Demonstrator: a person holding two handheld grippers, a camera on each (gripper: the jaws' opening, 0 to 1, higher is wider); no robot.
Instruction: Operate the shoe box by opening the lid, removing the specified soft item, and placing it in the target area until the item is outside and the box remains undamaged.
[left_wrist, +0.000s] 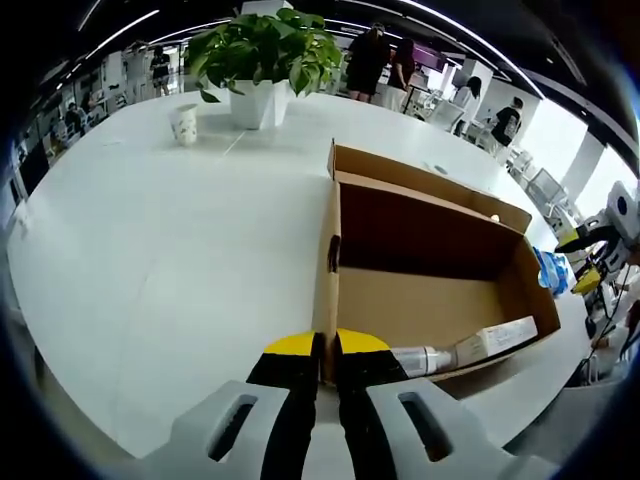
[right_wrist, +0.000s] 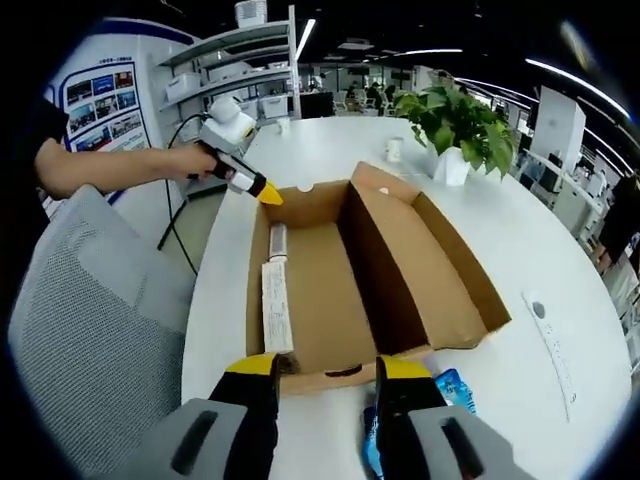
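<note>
The open brown cardboard shoe box (right_wrist: 370, 280) lies on the round white table (left_wrist: 180, 260), near the table edge closest to the grey mesh office chair (right_wrist: 90, 320). Inside it, along 1 long wall, lies a slim white tube-shaped item with a silvery cap end (right_wrist: 274, 290); whether this is the soft item I cannot tell. In the left gripper view, the left gripper (left_wrist: 325, 365) has its 2 yellow-tipped black jaws almost together, 1 on each side of the box's short end wall at a corner, so they appear to pinch that cardboard wall; the tube (left_wrist: 470, 350) lies inside the box just to the right of those jaws, apart from them. In the right gripper view, the right gripper (right_wrist: 328, 375) has its jaws well apart, straddling the opposite short end of the box with nothing clearly held; the tube's paper-labelled end sits just beyond its left jaw. A small blue packet (right_wrist: 452, 390) lies on the table beside its right jaw. That view also shows the left gripper (right_wrist: 265, 193) held in a hand (right_wrist: 185, 160) at the far box corner. Near the far table edge stand a green leafy plant in a white pot (left_wrist: 262, 60) and a white paper cup (left_wrist: 185, 123).
</note>
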